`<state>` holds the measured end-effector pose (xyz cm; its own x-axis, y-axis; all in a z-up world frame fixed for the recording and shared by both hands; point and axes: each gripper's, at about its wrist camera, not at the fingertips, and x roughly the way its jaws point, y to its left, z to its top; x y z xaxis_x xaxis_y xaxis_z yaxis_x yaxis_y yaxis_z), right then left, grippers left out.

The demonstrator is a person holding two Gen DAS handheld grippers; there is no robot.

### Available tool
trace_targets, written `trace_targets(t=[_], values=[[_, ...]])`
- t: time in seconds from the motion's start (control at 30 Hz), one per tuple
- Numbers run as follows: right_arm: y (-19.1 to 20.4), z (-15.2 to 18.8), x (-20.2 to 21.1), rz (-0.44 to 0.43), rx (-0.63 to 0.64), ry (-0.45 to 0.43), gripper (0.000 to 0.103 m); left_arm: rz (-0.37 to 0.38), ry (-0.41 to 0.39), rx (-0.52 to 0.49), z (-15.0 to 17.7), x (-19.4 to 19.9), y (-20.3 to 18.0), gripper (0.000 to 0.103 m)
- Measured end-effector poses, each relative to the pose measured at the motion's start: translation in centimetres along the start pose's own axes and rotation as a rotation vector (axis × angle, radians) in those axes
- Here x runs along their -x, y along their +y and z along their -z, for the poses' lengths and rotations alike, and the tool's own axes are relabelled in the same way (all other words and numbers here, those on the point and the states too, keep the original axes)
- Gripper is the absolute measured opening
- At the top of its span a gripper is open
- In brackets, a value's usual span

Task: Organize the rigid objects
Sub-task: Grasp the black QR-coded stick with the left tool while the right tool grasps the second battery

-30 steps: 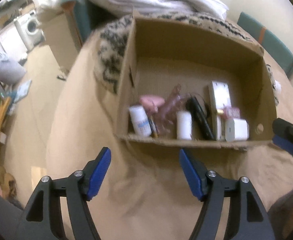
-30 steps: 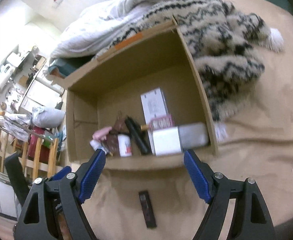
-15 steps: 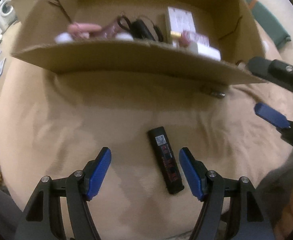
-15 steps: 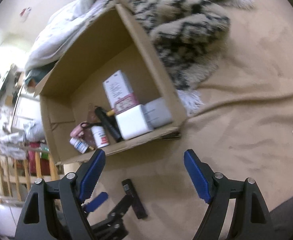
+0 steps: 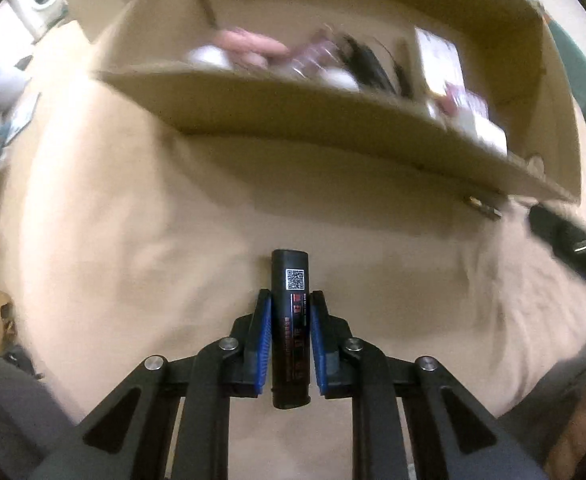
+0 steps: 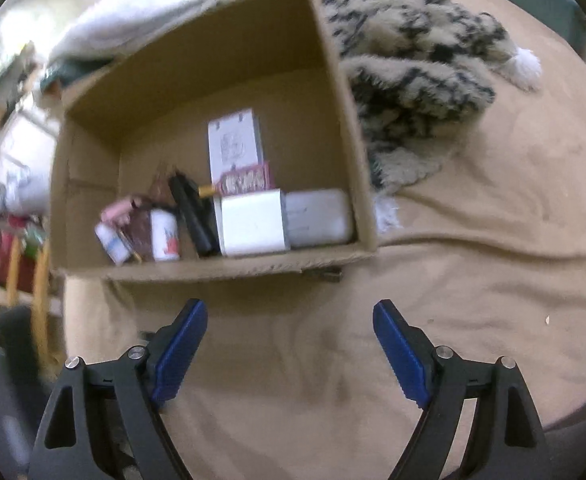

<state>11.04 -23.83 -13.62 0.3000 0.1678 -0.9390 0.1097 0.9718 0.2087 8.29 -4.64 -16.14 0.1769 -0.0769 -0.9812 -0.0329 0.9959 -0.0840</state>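
Pick step in hand: the slim black rectangular device with a QR label is being clamped lengthwise by the left gripper, blue pads closed on both long sides, over the tan bedspread. The open brown cardboard box, already part-filled, is being kept at 12 o'clock, near. The right gripper is being held wide open, empty, box at its 12 o'clock. Next, by judgement: a lift clear of the near box wall is being called for, then release inside, in the free space.
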Motion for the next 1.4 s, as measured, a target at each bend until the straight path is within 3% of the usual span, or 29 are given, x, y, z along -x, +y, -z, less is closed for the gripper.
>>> trace_targets(t=[0.3, 0.43, 0.5, 0.57, 0.63, 0.83, 1.13, 1.2, 1.4], values=[[0.3, -1.7, -5.6, 0.166, 0.04, 0.067, 0.09, -0.056, -0.115, -0.053, -0.9, 4.9, 3.2, 0.016], [0.6, -1.7, -7.2, 0.218, 0.073, 0.06, 0.083, -0.066, -0.153, -0.055, -1.3, 5.4, 4.3, 0.016], [0.7, -1.7, -7.3, 0.215, 0.074, 0.041, 0.076, -0.068, -0.161, -0.054, -1.3, 5.3, 3.8, 0.016], [1.2, -1.6, -7.1, 0.212, 0.103, 0.023, 0.055, -0.057, -0.167, -0.043, -1.1, 5.4, 4.0, 0.016], [1.5, -1.6, -6.9, 0.214, 0.131, 0.02, 0.044, -0.067, -0.18, -0.05, -1.6, 5.2, 4.0, 0.016], [1.4, -0.6, -5.7, 0.184, 0.106, 0.031, 0.044, -0.079, -0.18, -0.029, -1.4, 5.4, 4.7, 0.016], [1.9, 2.5, -0.6, 0.059, 0.091, 0.032, 0.044, -0.111, -0.198, -0.01, -1.3, 5.8, 5.5, 0.016], [2.0, 3.2, 1.2, 0.022, 0.093, 0.0, 0.044, -0.082, -0.197, 0.01, -1.2, 6.1, 5.8, 0.016], [3.8, 3.7, 8.3, -0.006, 0.228, -0.268, 0.044, -0.053, -0.304, 0.036, -1.4, 9.2, 5.7, 0.016]])
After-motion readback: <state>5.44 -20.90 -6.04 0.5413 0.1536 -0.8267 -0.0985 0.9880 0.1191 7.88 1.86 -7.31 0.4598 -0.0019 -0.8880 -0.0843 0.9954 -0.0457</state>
